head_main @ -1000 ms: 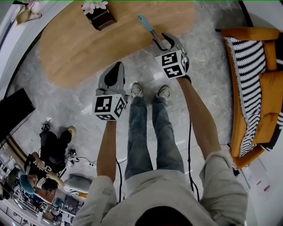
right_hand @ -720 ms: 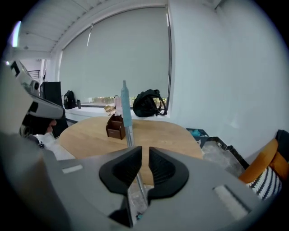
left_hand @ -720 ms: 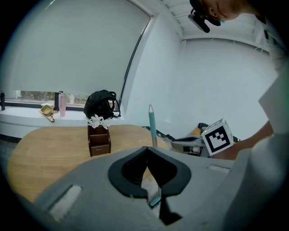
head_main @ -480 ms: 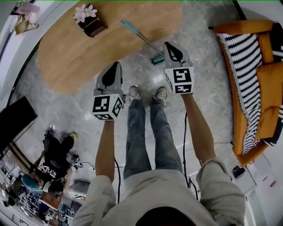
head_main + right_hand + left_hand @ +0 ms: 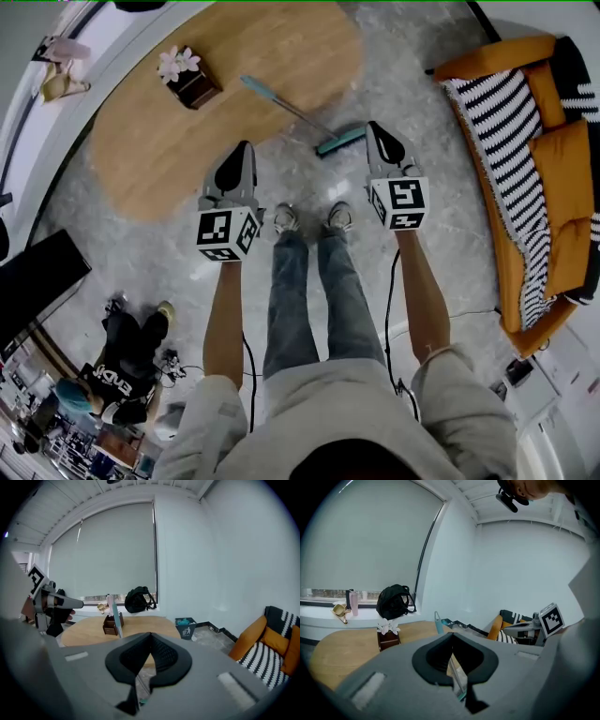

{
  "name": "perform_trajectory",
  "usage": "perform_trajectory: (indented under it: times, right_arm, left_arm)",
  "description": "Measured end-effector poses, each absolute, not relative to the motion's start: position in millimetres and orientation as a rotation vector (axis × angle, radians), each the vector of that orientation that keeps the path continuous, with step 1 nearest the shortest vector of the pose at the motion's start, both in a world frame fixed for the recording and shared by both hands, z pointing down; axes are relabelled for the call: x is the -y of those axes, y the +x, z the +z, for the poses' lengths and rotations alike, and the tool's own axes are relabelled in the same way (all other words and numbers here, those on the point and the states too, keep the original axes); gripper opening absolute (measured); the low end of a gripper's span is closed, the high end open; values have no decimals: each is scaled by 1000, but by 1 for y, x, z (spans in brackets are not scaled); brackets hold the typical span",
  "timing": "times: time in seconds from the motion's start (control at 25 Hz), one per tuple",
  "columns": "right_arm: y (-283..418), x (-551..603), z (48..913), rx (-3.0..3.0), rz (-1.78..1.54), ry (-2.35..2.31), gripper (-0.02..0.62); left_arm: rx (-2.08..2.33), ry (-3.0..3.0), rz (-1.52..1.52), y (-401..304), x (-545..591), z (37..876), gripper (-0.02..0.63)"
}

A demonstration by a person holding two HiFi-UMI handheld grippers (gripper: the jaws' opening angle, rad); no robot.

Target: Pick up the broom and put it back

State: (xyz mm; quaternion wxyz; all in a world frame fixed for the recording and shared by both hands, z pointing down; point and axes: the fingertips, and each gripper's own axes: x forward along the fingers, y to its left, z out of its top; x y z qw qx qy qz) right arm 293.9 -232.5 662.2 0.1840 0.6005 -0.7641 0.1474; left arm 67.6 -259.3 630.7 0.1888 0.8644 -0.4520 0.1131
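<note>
**While the broom [image 5: 339, 142] leans on the wooden surface [image 5: 150, 150], both tools hang shut and empty**

With its teal head on the grey stone floor [image 5: 441, 216], the broom slants up to the far left. Its pale handle is propped against the rim of the oval surface, and the tip stands just over the edge. The right tool [image 5: 377, 129] hangs near the broom's head, a little to its right and clear of it. Its dark pads are pressed together with nothing between them. The left tool [image 5: 244, 148] is held level with it on the other side of the person's shoes, also pressed together and holding nothing. Its tip is over the near edge of the surface, well to the near left of the handle. A small dark box of pale flowers [image 5: 192, 86] sits on the surface at the far left of the handle's end. An orange sofa [image 5: 562, 150] draped with a black-and-white striped throw [image 5: 502, 141] runs along the right. Seen from the tools, a black backpack [image 5: 395, 602] rests on the window ledge behind the surface. A dark waste bin [image 5: 186, 626] stands on the floor by the far wall.
</note>
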Motion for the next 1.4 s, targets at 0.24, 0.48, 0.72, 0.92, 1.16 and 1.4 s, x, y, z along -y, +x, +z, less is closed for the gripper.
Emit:
perform_trajectory:
  times: [0.24, 0.48, 0.72, 0.92, 1.16, 1.4]
  right_arm:
    - [313, 240, 588, 2192, 337, 1762, 0]
    - [328, 236, 523, 2202, 293, 1805, 0]
    - [340, 210, 471, 2213, 315, 1820, 0]
    - [355, 206, 422, 2233, 286, 1867, 0]
    - [362, 201, 370, 2243, 214, 1910, 0]
    - [365, 192, 342, 2248, 194, 1945, 0]
  left_arm:
    - [1289, 2478, 275, 76, 270, 577, 3]
    - [1301, 2545, 232, 88, 279, 507, 3]
    - [1315, 2580, 186, 93, 275, 440, 3]
    - [1294, 2631, 174, 97, 275, 400, 3]
    - [1295, 2647, 156, 98, 266, 369, 3]
    - [1310, 2664, 135, 95, 258, 343, 3]
